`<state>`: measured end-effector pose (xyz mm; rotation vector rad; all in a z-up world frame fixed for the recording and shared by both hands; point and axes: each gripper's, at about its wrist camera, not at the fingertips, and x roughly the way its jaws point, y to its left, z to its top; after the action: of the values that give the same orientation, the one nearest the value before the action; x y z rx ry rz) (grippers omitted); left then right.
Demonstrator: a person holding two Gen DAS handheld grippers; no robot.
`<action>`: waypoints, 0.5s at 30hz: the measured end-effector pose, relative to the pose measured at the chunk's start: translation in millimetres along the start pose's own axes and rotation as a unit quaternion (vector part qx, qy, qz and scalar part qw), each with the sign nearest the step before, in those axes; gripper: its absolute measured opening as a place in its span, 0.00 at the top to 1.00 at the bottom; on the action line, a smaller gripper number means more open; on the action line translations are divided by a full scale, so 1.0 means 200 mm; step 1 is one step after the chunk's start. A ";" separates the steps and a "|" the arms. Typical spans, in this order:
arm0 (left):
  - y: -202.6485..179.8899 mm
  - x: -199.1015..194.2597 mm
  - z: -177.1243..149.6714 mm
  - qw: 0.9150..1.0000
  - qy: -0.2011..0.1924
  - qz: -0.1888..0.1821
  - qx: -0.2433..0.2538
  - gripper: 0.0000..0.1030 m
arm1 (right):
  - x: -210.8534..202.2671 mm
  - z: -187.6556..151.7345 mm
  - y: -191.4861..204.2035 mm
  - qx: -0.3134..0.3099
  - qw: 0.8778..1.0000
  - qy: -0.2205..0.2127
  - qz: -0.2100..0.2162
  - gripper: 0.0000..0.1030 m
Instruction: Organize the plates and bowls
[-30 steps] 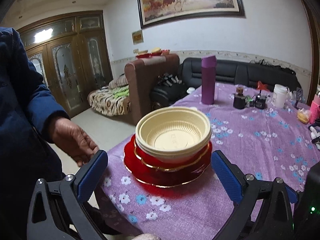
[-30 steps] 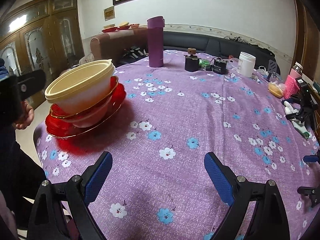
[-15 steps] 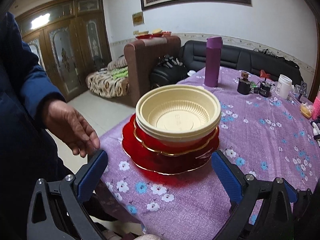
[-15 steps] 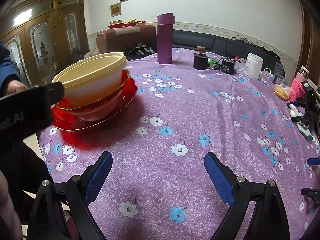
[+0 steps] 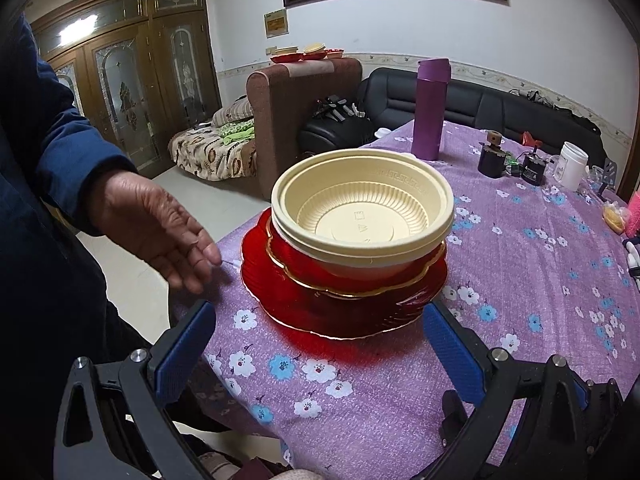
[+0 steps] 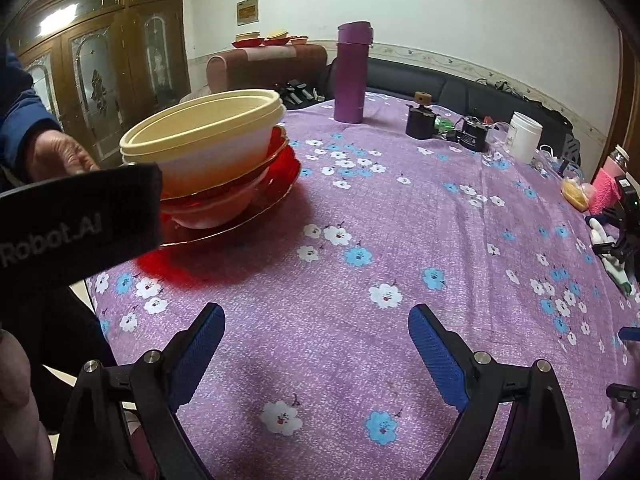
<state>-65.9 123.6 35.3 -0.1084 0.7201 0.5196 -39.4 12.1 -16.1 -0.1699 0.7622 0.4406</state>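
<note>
While both tools hang wide open and empty, left tool point(image 5: 320, 344) faces the stack at 12 o'clock: cream bowls point(image 5: 362, 216) nested on red plates point(image 5: 344, 300), near the desk point(image 5: 540, 264) edge. Right tool point(image 6: 316, 344) sees it at 10 o'clock. Risk: you nudge the stack and it slides off; a bare hand point(image 5: 156, 228) hovers at 9 o'clock.

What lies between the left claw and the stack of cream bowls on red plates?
In the left wrist view, only purple flowered tablecloth separates the open left claw from the stack.
</note>
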 end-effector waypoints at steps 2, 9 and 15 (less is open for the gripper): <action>0.00 0.00 0.00 1.000 0.003 0.000 0.002 0.00 | 0.01 0.00 0.01 -0.003 1.000 0.003 0.001 0.07; -0.01 0.01 -0.01 1.000 0.007 -0.003 0.006 0.00 | 0.01 -0.01 0.02 -0.006 1.000 0.000 0.004 0.07; -0.01 0.01 -0.02 1.000 0.012 -0.006 0.009 0.00 | 0.01 -0.01 0.02 -0.002 1.000 0.005 0.006 0.07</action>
<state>-65.3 122.5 31.2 -0.1020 0.7472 0.5018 -40.8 15.5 -19.8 -0.1712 0.7723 0.4523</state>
